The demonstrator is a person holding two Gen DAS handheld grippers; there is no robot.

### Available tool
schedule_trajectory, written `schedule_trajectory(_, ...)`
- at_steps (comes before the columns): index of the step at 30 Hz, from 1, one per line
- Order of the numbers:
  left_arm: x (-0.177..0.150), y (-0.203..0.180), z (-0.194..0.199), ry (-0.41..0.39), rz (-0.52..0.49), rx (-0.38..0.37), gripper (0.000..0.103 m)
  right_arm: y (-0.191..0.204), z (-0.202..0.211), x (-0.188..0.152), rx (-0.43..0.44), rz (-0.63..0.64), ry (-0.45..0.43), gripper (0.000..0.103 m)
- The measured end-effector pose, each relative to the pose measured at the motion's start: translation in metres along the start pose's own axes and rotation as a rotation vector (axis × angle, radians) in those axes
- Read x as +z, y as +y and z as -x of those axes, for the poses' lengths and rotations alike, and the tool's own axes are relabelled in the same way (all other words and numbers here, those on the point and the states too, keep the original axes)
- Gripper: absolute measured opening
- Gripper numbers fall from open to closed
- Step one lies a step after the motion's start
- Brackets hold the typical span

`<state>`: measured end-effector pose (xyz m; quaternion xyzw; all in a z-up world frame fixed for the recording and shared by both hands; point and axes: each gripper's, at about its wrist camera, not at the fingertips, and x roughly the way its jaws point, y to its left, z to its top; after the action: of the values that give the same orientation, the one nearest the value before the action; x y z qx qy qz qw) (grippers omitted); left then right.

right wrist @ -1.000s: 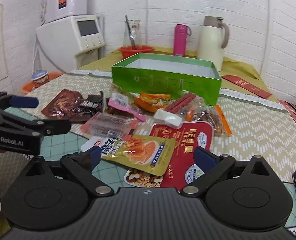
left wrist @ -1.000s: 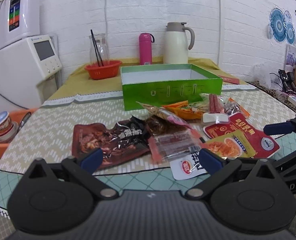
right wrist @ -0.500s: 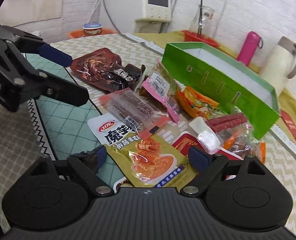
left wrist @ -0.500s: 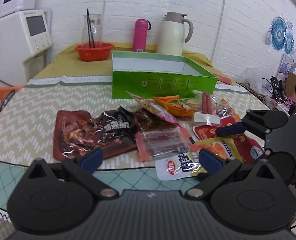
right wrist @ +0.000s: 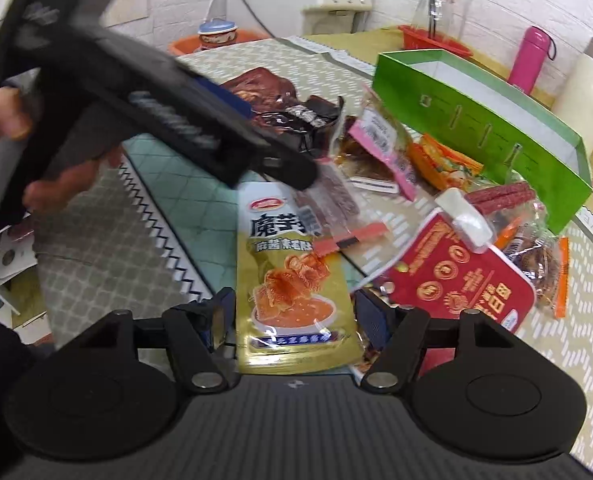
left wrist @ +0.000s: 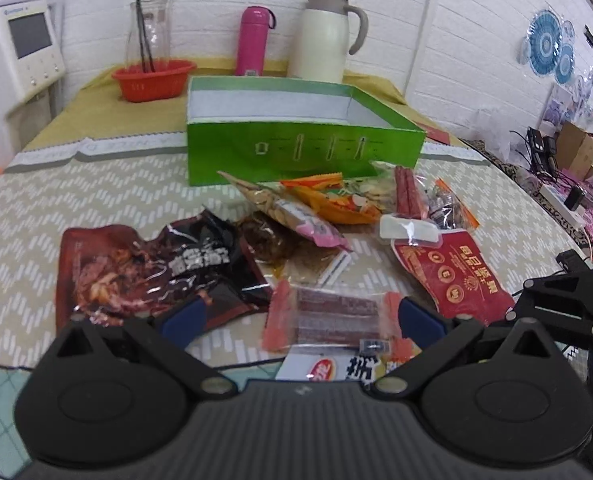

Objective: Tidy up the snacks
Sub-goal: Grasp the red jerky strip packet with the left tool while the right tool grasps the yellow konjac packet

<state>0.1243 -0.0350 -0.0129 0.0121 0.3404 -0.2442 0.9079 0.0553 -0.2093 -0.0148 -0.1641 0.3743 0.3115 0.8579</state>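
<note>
Left wrist view: the left hand-held gripper [left wrist: 300,320] hangs low over the desk [left wrist: 96,200] with its jaws spread wide and nothing between the blue fingertips [left wrist: 182,316]. Between them lies a clear packet with pink-red end seals [left wrist: 328,318], its long axis running left to right across the view. To its left is a dark red-and-black meat snack pouch [left wrist: 148,268], crumpled, also lying crosswise. Behind these, a pink-edged packet [left wrist: 292,216] points diagonally from upper left to lower right, and an orange snack bag [left wrist: 336,200] rests against it. A pack of red sausages [left wrist: 406,192] stands nearly upright in the view, next to the front wall of the open green box [left wrist: 304,152]. A red pouch with gold print [left wrist: 452,272] lies to the right.

Right wrist view: the right hand-held gripper [right wrist: 292,320] has its jaws moderately open, one on each side of the lower end of a gold-and-white konjac snack pouch [right wrist: 288,280]; whether the pads touch it cannot be told. The pouch's long axis runs straight away from the camera, its white top end pointing toward the pile. The left hand-held gripper, motion-blurred, crosses the upper left of this view, gripped by the person's hand [right wrist: 4,128].

At the far end of the desk stand an orange basket [left wrist: 152,80], a pink bottle [left wrist: 254,40] and a cream thermos jug [left wrist: 324,36].
</note>
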Motion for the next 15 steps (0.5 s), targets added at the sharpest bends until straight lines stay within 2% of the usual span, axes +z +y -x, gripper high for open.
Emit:
schedule_trajectory(6,0.009,-0.004,-0.024,0.082,-0.024,-0.048,0.102,0.000,-0.009,0.002,-0.037,-0.079,-0.043,0.103)
schedule_trajectory(15,0.009,-0.015,-0.035,0.078,-0.097,-0.060,0.101,0.009,0.008,-0.012,-0.046,-0.102,-0.034,0.102)
